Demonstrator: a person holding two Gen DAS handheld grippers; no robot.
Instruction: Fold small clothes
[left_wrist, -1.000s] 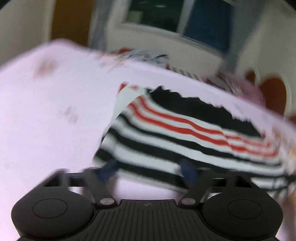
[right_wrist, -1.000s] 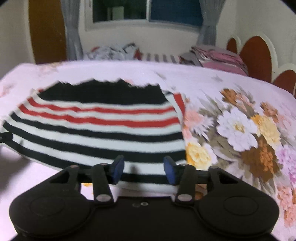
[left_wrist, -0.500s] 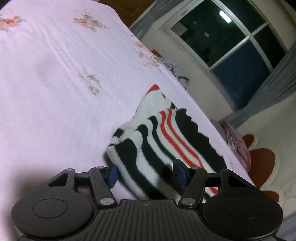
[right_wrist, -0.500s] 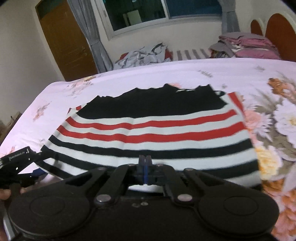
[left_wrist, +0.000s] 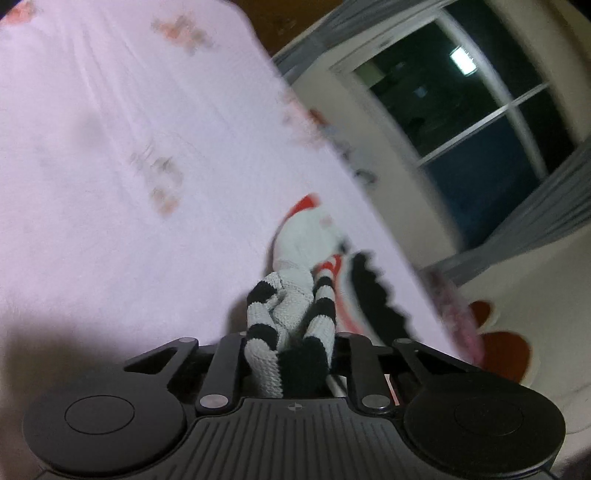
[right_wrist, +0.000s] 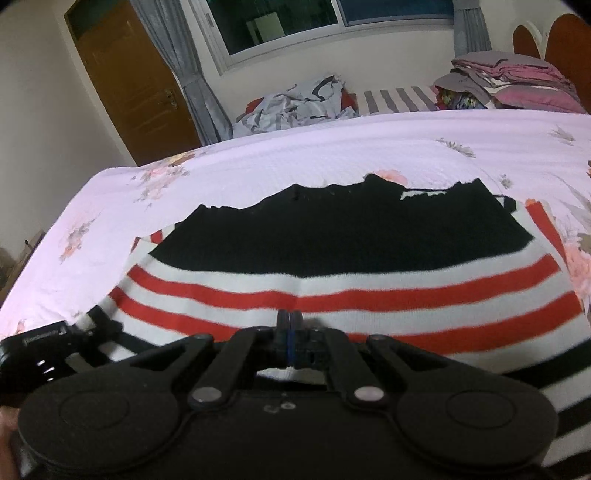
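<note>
A knitted sweater (right_wrist: 351, 240) striped black, white and red lies spread on the pink floral bedspread (right_wrist: 332, 155). My right gripper (right_wrist: 290, 325) is shut, its tips pinching the white band between the red stripes, and the cloth puckers toward them. In the left wrist view the sweater's corner (left_wrist: 291, 306) is bunched up between the jaws of my left gripper (left_wrist: 293, 343), which are closing on it; its pads are hidden by the knit. The left gripper (right_wrist: 92, 332) also shows at the sweater's left edge in the right wrist view.
A heap of loose clothes (right_wrist: 295, 107) and a folded stack (right_wrist: 517, 81) lie beyond the bed's far edge. A brown door (right_wrist: 129, 74) stands at the back left, a window (left_wrist: 461, 110) on the far wall, and a wooden headboard (left_wrist: 506, 354) on the right.
My left gripper rolled over and its jaws came in on the sweater's corner, bunching it. My right gripper shut at the hem, then moved forward over the stripes toward the black band.
</note>
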